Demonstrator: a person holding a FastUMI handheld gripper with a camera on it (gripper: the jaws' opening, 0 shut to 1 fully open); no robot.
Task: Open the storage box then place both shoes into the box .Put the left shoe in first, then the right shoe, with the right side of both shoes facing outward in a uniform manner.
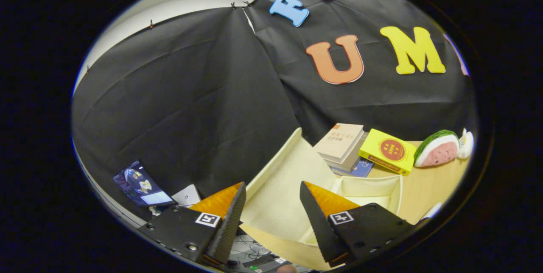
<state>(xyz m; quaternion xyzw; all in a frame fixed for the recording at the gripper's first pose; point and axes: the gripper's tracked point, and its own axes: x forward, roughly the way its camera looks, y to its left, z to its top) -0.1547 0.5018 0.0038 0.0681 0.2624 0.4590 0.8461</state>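
Gripper point(271, 205) fingers spread, nothing between them — storage box point(297, 167) just ahead on the table point(428, 184), lid raised. Risk: lid flops shut, or a finger snags the soft wall and drags it.

One storage box point(288, 179), three books point(339, 141), one watermelon toy point(437, 150), one screen point(142, 184).

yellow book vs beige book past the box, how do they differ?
The yellow book has a bright cover with a round red emblem; the beige book is pale with a small orange corner mark. The beige book tops a stack of other books; the yellow book lies beside that stack, one end propped on it. Both lie closed beyond the open storage box. The claw is open, holding nothing, with the box's flap between its fingers.
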